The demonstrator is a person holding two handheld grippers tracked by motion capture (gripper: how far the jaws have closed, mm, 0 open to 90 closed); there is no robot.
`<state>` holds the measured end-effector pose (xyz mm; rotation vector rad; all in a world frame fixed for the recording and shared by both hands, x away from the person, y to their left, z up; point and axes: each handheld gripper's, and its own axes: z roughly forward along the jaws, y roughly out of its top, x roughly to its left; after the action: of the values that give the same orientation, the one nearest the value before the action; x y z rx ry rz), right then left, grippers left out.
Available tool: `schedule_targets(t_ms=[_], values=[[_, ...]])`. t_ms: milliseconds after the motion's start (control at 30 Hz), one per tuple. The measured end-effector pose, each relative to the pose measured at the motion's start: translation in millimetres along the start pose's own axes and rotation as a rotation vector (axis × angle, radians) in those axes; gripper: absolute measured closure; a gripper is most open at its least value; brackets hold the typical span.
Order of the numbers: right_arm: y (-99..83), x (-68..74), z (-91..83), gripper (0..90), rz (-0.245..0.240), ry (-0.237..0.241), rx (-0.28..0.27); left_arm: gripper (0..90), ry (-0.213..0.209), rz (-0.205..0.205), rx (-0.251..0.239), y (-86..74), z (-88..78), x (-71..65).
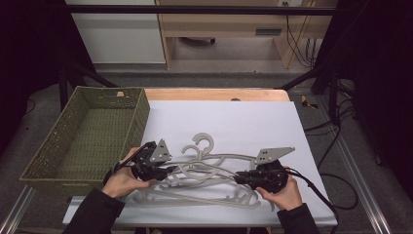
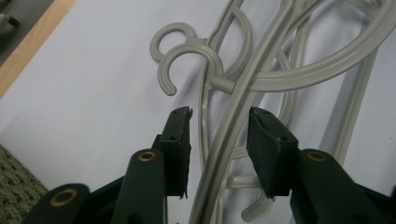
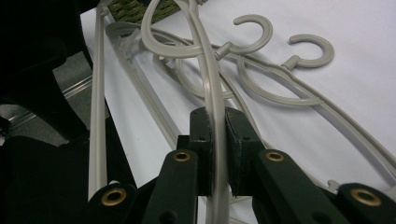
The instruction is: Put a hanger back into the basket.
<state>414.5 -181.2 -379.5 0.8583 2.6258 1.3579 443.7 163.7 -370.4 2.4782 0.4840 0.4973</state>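
We see a tangle of grey plastic hangers lying on the white counter, with two hooks clearly countable, though the overlapping bars make the full number hard to tell. Our right claw is clamped tight on one hanger bar, while our left claw stands part-open around another bar, its pads not yet pressing. One woven green basket sits just left of the pile.

Tangled hangers crowd the near mat; basket walls the left
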Motion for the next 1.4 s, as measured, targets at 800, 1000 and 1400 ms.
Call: schedule_targets(t_ms=[800,1000,1400], values=[[-1.0,-3.3,2.9,78.9,-0.030,0.026,0.031,78.2,0.012,0.095,0.000,-14.3,-1.7,-23.4],[-1.5,-5.2,0.1,72.4,-0.025,-0.027,-0.002,80.4,-0.008,0.088,-0.010,-17.3,-2.7,-30.2],[-5.3,-11.9,-15.8,39.1,-0.006,-0.184,-0.174,81.2,0.002,-0.010,-0.028,-15.1,-4.0,-32.9]])
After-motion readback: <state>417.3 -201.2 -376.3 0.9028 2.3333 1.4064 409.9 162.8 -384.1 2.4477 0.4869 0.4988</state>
